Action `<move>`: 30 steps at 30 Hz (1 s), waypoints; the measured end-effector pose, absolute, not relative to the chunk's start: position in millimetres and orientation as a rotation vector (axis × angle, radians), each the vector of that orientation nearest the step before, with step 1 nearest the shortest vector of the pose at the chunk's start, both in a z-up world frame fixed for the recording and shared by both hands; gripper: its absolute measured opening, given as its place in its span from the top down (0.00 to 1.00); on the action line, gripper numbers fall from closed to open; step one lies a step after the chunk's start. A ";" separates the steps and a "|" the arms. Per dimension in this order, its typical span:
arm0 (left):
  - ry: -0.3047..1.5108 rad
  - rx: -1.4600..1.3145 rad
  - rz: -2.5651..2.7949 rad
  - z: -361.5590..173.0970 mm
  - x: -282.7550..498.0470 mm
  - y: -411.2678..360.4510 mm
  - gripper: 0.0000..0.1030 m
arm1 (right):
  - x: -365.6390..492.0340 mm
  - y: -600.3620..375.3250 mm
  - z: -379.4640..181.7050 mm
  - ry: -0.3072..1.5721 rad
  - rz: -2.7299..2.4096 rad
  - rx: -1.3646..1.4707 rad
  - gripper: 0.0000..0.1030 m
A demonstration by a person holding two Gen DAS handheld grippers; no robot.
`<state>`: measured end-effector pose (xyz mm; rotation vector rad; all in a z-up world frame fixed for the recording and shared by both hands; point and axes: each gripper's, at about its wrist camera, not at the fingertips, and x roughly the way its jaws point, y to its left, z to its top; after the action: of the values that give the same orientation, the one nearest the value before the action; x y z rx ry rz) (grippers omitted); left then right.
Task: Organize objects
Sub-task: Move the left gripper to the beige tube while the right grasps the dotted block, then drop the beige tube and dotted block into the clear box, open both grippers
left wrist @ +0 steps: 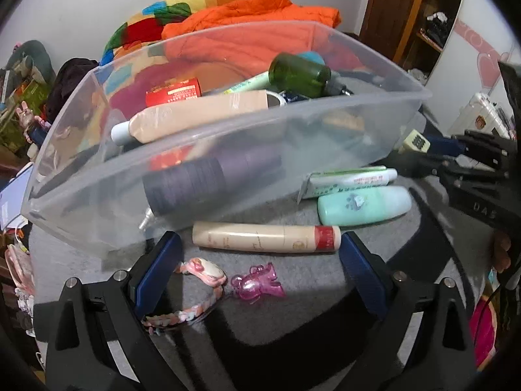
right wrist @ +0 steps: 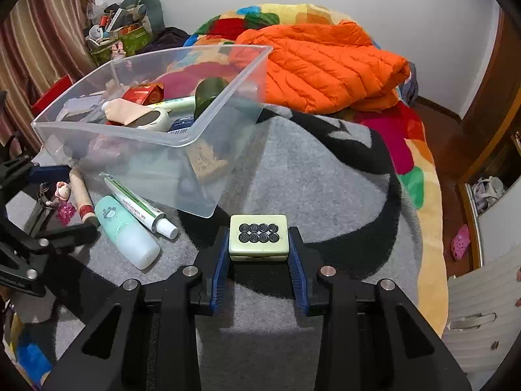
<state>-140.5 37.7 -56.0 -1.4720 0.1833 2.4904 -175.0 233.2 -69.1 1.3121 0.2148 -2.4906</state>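
Note:
My right gripper (right wrist: 259, 254) is shut on a pale green mahjong tile (right wrist: 259, 236) with eight black rings on its face, held low over the grey blanket (right wrist: 325, 195). In the left wrist view the tile (left wrist: 417, 141) shows at the far right. My left gripper (left wrist: 260, 260) stands open just above the blanket. A beige tube with a red band (left wrist: 267, 238) lies between its fingertips, untouched. A pink bear charm (left wrist: 257, 282) and a braided strap (left wrist: 182, 316) lie inside the jaws. A toothpaste tube (left wrist: 351, 181) and a mint bottle (left wrist: 364, 205) lie beside the clear bin (left wrist: 228, 130).
The clear bin (right wrist: 182, 141) holds a green bottle (left wrist: 299, 73), a red box (left wrist: 172, 93), a beige tube and other items. An orange jacket (right wrist: 325, 65) and a colourful quilt (right wrist: 420, 176) lie behind it. Clutter (right wrist: 123, 32) is stacked far left; wooden furniture stands right.

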 end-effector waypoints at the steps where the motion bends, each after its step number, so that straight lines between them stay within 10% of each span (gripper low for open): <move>1: 0.177 -1.461 2.501 -54.6 -140.5 36.0 0.05 | -173.3 233.6 -68.0 0.218 -2.499 1.304 0.70; 7: 0.136 -1.398 2.516 -48.3 -134.4 31.8 0.18 | -155.7 235.6 -59.3 0.165 -2.508 1.235 0.70; 30: 0.134 -0.998 2.798 26.5 -65.9 20.2 0.19 | -119.5 206.4 -12.5 0.067 -2.485 1.027 0.70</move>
<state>-65.9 20.2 26.5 -0.9979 0.1338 2.7981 -119.5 206.4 -12.5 1.0274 0.0674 -2.4846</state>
